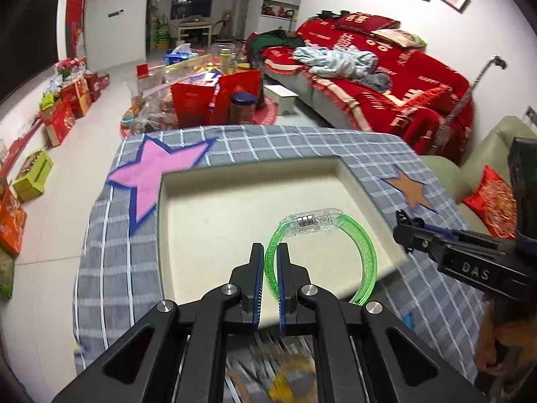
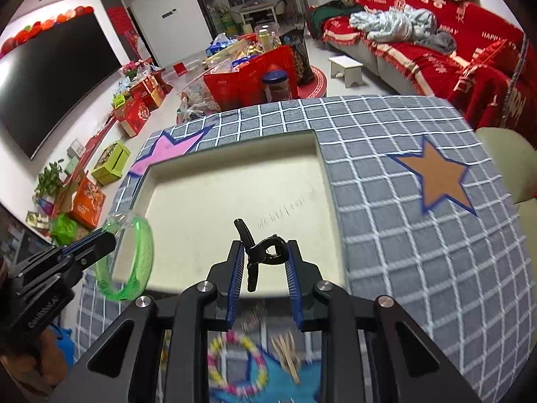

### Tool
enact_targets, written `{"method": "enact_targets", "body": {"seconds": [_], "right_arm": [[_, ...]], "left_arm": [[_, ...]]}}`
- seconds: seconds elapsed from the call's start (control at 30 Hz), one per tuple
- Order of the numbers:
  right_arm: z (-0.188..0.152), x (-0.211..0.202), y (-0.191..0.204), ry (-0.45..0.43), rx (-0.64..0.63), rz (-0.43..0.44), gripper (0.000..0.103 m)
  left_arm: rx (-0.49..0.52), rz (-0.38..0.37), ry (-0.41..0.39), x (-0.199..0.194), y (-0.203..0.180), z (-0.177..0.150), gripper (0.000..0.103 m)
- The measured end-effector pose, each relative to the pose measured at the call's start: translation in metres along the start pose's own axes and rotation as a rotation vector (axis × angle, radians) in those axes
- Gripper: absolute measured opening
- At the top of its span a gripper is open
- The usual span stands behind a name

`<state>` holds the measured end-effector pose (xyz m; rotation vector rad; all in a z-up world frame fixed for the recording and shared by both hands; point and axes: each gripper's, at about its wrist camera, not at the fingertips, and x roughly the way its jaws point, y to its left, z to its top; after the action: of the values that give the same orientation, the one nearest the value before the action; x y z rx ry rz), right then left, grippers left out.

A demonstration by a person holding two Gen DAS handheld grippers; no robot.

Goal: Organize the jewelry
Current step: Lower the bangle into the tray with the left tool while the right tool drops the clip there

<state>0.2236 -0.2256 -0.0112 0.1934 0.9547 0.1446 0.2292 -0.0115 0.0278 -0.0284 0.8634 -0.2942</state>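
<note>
My left gripper (image 1: 271, 250) is shut on a translucent green bracelet (image 1: 364, 247) with a clear clasp; it hangs above the near part of a shallow beige tray (image 1: 214, 208). The same bracelet (image 2: 142, 252) shows at the left of the right wrist view, pinched by the left gripper (image 2: 100, 238). My right gripper (image 2: 265, 247) is shut on a black hair clip (image 2: 260, 252), held above the near edge of the tray (image 2: 218, 198). The right gripper (image 1: 404, 225) also enters the left wrist view from the right. The tray's inside is bare.
The tray lies on a table under a grey checked cloth (image 2: 402, 201) with a pink star (image 1: 151, 174) and an orange star (image 2: 443, 178). A blurred bead bracelet (image 2: 235, 366) and wooden sticks (image 2: 285, 352) lie below the right gripper. Sofa (image 1: 386, 77) and floor clutter stand behind.
</note>
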Motion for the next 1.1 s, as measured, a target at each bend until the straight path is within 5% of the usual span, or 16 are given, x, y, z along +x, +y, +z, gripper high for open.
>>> {"method": "enact_targets", "body": {"seconds": [0.4, 0.8, 0.93, 1.1], "right_arm": [[0.019, 0.085, 0.001, 0.097, 0.041, -0.054, 0.027], [0.013, 0.093, 0.004, 0.104, 0.015, -0.079, 0.029], [0.013, 0.089, 0.003, 0.098, 0.036, -0.063, 0.060], [0.015, 0.066, -0.002, 0.050, 0.100, 0.023, 0.069]], "left_arm": [[0.018, 0.074, 0.145, 0.102, 0.016, 0.011, 0.024], [0.088, 0.164, 0.160, 0.116, 0.008, 0.004, 0.024], [0.110, 0.187, 0.151, 0.114, 0.005, 0.002, 0.024], [0.098, 0.180, 0.123, 0.103, 0.006, 0.002, 0.024]]}}
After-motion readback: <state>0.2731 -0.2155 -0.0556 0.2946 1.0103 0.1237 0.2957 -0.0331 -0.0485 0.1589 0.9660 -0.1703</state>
